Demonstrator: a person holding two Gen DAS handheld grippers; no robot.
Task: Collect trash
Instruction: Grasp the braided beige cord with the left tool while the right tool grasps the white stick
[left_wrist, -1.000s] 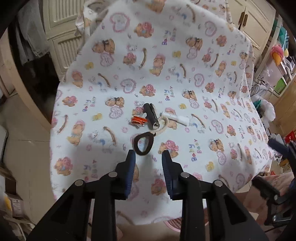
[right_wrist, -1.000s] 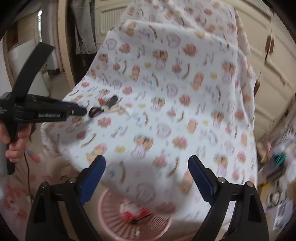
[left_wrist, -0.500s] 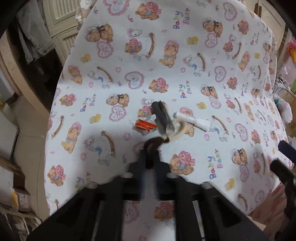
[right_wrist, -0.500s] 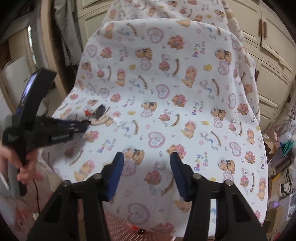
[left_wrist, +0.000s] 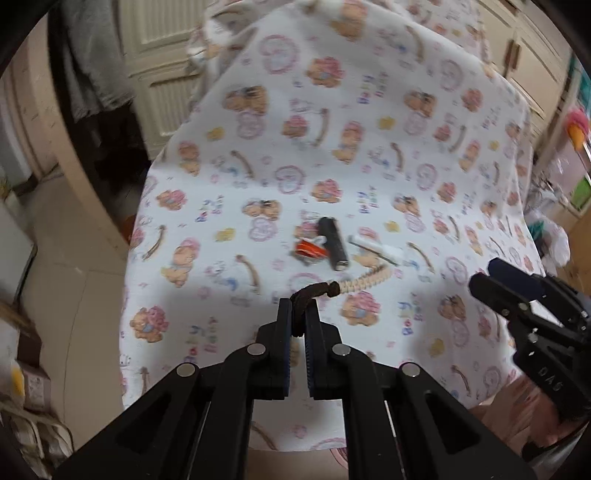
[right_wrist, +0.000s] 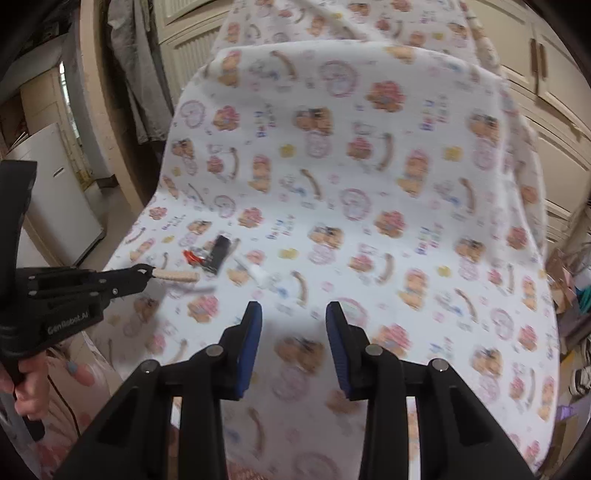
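Your left claw (left_wrist: 298, 314) clamped on the cord's (left_wrist: 341, 286) brown end, cord lifted off the blanket (left_wrist: 369, 155), tube (left_wrist: 333, 243) beyond, your right claw (right_wrist: 293, 321) closing, nothing between its jaws.

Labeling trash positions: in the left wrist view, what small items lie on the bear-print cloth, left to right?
Orange-red wrapper → black cylinder → white tube. Braided cord skipped: it runs under the others and is held in the left gripper's jaws.
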